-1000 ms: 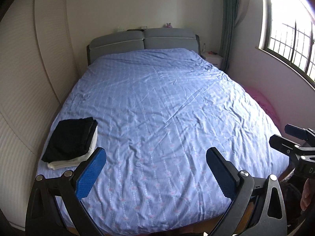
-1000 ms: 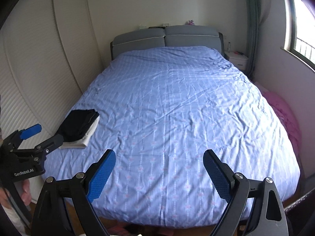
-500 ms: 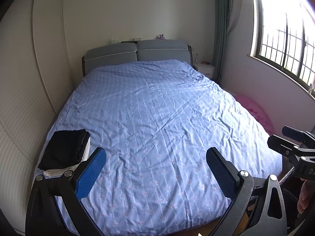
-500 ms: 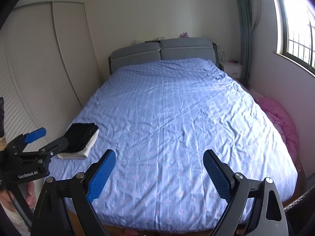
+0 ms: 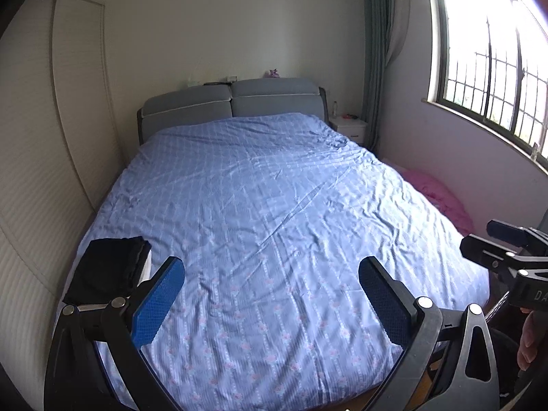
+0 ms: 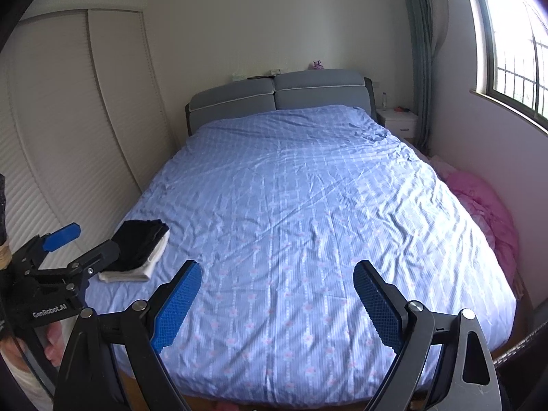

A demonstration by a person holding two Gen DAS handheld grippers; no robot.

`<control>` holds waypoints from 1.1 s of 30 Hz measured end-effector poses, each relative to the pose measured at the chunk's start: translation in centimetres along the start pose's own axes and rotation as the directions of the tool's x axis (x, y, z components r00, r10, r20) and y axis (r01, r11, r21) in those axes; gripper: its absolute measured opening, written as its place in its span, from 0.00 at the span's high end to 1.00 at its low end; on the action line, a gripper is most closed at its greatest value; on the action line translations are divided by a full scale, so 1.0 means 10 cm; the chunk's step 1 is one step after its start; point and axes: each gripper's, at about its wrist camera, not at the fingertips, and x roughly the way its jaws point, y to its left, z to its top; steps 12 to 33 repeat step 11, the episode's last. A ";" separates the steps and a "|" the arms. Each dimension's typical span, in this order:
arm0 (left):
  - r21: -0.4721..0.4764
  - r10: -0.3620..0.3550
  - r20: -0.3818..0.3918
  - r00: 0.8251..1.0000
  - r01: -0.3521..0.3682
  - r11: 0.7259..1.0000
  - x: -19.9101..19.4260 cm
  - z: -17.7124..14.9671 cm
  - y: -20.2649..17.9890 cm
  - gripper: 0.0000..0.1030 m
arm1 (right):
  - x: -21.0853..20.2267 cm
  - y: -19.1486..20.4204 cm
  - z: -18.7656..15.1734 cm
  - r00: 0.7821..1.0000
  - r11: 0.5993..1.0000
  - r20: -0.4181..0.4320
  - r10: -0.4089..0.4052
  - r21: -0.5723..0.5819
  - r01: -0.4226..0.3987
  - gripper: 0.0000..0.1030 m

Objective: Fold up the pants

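At the near left corner of the bed (image 5: pixel 274 205) lies the only clothing we can see: a folded black garment (image 5: pixel 106 270) stacked on a folded white one (image 6: pixel 137 274), both resting on the blue cover close to its left edge. We take the black piece to be the pants, and from its squared, compact shape we judge that the fold looks done. We cannot make out any other unfolded pair on the cover. Both of our grippers hang in the air off the foot of the bed, touching nothing. The left gripper (image 5: pixel 272 303) has its jaws spread wide and empty, and the right gripper (image 6: pixel 277 303) is equally wide and empty. The relation that matters is this: the stack lies to the left of and beyond both tools, and our left gripper is clearly the nearer, with the stack just past its left finger (image 5: pixel 157 303). The right gripper sits well apart from it, across the left tool. The stack's long axis seems to run from near to far, roughly along the bed's left edge. If the stack needs any further handling, we judge that the left gripper should reach it, swinging left and forward.
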 end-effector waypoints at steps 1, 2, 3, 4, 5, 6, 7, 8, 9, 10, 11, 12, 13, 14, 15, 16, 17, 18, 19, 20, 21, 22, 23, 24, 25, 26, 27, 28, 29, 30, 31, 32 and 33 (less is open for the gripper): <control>-0.002 0.000 0.001 1.000 0.000 1.000 0.00 0.00 0.01 0.00 | 0.00 -0.01 0.00 1.000 1.000 -0.001 0.000 0.000 0.000 0.11; -0.001 -0.002 0.002 1.000 0.002 1.000 0.00 0.01 0.01 0.00 | 0.00 -0.01 0.00 1.000 1.000 -0.003 -0.001 0.002 0.001 0.11; 0.000 -0.002 0.004 1.000 0.002 1.000 0.00 0.01 0.02 0.00 | 0.01 -0.01 0.00 1.000 1.000 -0.003 0.000 0.004 0.000 0.11; 0.001 -0.001 0.006 1.000 0.001 1.000 0.00 0.01 0.02 0.00 | 0.01 -0.01 0.00 1.000 1.000 -0.004 -0.002 0.006 0.002 0.11; 0.001 0.001 0.007 1.000 -0.001 1.000 0.00 0.01 0.02 0.00 | 0.01 -0.01 0.00 1.000 1.000 -0.005 -0.004 0.006 0.005 0.11; 0.000 0.002 0.007 1.000 -0.002 1.000 0.01 0.02 0.03 0.00 | 0.01 0.00 0.00 1.000 1.000 -0.005 -0.006 0.005 0.007 0.11; 0.000 0.000 0.007 1.000 0.000 1.000 0.01 0.02 0.03 0.00 | 0.02 0.00 0.00 1.000 1.000 -0.005 -0.008 0.005 0.008 0.11; 0.003 -0.001 0.007 1.000 0.001 1.000 0.01 0.01 0.03 0.00 | 0.02 0.00 0.00 1.000 1.000 -0.008 -0.010 0.007 0.010 0.11; 0.004 0.001 0.006 1.000 -0.001 1.000 0.01 0.01 0.03 0.00 | 0.03 0.01 0.00 1.000 1.000 -0.009 -0.011 0.008 0.011 0.11; 0.003 0.001 0.006 1.000 -0.001 1.000 0.01 0.02 0.03 0.00 | 0.03 0.02 0.00 1.000 1.000 -0.009 -0.011 0.008 0.011 0.11; 0.001 0.001 0.008 1.000 -0.001 1.000 0.00 0.01 0.02 0.00 | 0.04 0.02 0.00 1.000 1.000 -0.011 -0.013 0.009 0.013 0.11; 0.001 0.001 0.008 1.000 -0.001 1.000 0.00 0.01 0.02 0.00 | 0.04 0.02 0.00 1.000 1.000 -0.011 -0.013 0.009 0.013 0.11; 0.001 0.001 0.008 1.000 -0.001 1.000 0.00 0.01 0.02 0.00 | 0.04 0.02 0.00 1.000 1.000 -0.011 -0.013 0.009 0.013 0.11; 0.001 0.001 0.008 1.000 -0.001 1.000 0.00 0.01 0.02 0.00 | 0.04 0.02 0.00 1.000 1.000 -0.011 -0.013 0.009 0.013 0.11; 0.001 0.001 0.008 1.000 -0.001 1.000 0.00 0.01 0.02 0.00 | 0.04 0.02 0.00 1.000 1.000 -0.011 -0.013 0.009 0.013 0.11; 0.001 0.001 0.008 1.000 -0.001 1.000 0.00 0.01 0.02 0.00 | 0.04 0.02 0.00 1.000 1.000 -0.011 -0.013 0.009 0.013 0.11; 0.001 0.001 0.008 1.000 -0.001 1.000 0.00 0.01 0.02 0.00 | 0.04 0.02 0.00 1.000 1.000 -0.011 -0.013 0.009 0.013 0.11; 0.001 0.001 0.008 1.000 -0.001 1.000 0.00 0.01 0.02 0.00 | 0.04 0.02 0.00 1.000 1.000 -0.011 -0.013 0.009 0.013 0.11; 0.001 0.001 0.008 1.000 -0.001 1.000 0.00 0.01 0.02 0.00 | 0.04 0.02 0.00 1.000 1.000 -0.011 -0.013 0.009 0.013 0.11; 0.001 0.001 0.008 1.000 -0.001 1.000 0.00 0.01 0.02 0.00 | 0.04 0.02 0.00 1.000 1.000 -0.011 -0.013 0.009 0.013 0.11; 0.001 0.001 0.008 1.000 -0.001 1.000 0.00 0.01 0.02 0.00 | 0.04 0.02 0.00 1.000 1.000 -0.011 -0.013 0.009 0.013 0.11; 0.001 0.001 0.008 1.000 -0.001 1.000 0.00 0.01 0.02 0.00 | 0.04 0.02 0.00 1.000 1.000 -0.011 -0.013 0.009 0.013 0.11; 0.001 0.001 0.008 1.000 -0.001 1.000 0.00 0.01 0.02 0.00 | 0.04 0.02 0.00 1.000 1.000 -0.011 -0.013 0.009 0.013 0.11; 0.001 0.001 0.008 1.000 -0.001 1.000 0.00 0.01 0.02 0.00 | 0.04 0.02 0.00 1.000 1.000 -0.011 -0.013 0.009 0.013 0.11; 0.001 0.001 0.008 1.000 -0.001 1.000 0.00 0.01 0.02 0.00 | 0.04 0.02 0.00 1.000 1.000 -0.011 -0.013 0.009 0.013 0.11; 0.001 0.001 0.008 1.000 -0.001 1.000 0.00 0.01 0.02 0.00 | 0.04 0.02 0.00 1.000 1.000 -0.011 -0.013 0.009 0.013 0.11; 0.001 0.001 0.008 1.000 -0.001 1.000 0.00 0.01 0.02 0.00 | 0.04 0.02 0.00 1.000 1.000 -0.011 -0.013 0.009 0.013 0.11; 0.001 0.001 0.008 1.000 -0.001 1.000 0.00 0.01 0.02 0.00 | 0.04 0.02 0.00 1.000 1.000 -0.011 -0.013 0.009 0.013 0.11; 0.001 0.001 0.008 1.000 -0.001 1.000 0.00 0.01 0.02 0.00 | 0.04 0.02 0.00 1.000 1.000 -0.011 -0.013 0.009 0.013 0.11; 0.001 0.001 0.008 1.000 -0.001 1.000 0.00 0.01 0.02 0.00 | 0.04 0.02 0.00 1.000 1.000 -0.011 -0.013 0.009 0.013 0.11; 0.001 0.001 0.008 1.000 -0.001 1.000 0.00 0.01 0.02 0.00 | 0.04 0.02 0.00 1.000 1.000 -0.011 -0.013 0.009 0.013 0.11; 0.001 0.001 0.008 1.000 -0.001 1.000 0.00 0.01 0.02 0.00 | 0.04 0.02 0.00 1.000 1.000 -0.011 -0.013 0.009 0.013 0.11; 0.001 0.001 0.008 1.000 -0.001 1.000 0.00 0.01 0.02 0.00 | 0.04 0.02 0.00 1.000 1.000 -0.011 -0.013 0.009 0.013 0.11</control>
